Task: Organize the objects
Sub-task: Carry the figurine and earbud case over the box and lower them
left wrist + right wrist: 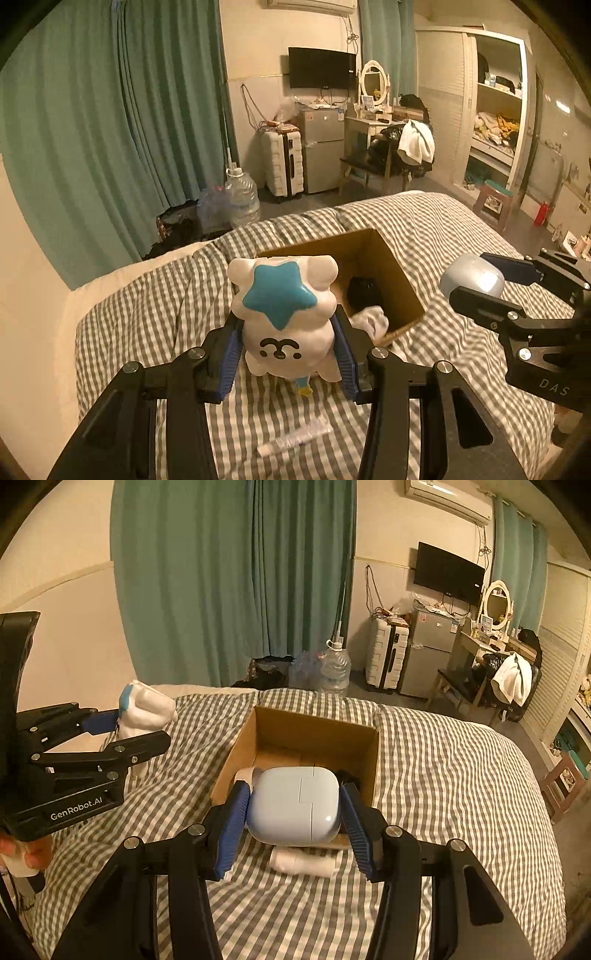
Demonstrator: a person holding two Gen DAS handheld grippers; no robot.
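My left gripper [286, 332] is shut on a white toy figure [284, 317] with a blue star and a drawn face, held above the checked bed just left of an open cardboard box [402, 273]. My right gripper [293, 805] is shut on a pale blue rounded case [295, 805], held over the box's [314, 731] near edge. The box holds a black object [364, 291] and a white cloth [373, 319]. The right gripper with the case [472, 280] shows at the right of the left wrist view. The left gripper with the toy [147, 709] shows at the left of the right wrist view.
A white roll [301, 864] lies on the bed in front of the box. A small clear wrapped item [295, 437] lies on the gingham cover [461, 229] below the toy. Beyond the bed are water jugs [242, 197], a suitcase [282, 162], a small fridge [321, 147] and green curtains.
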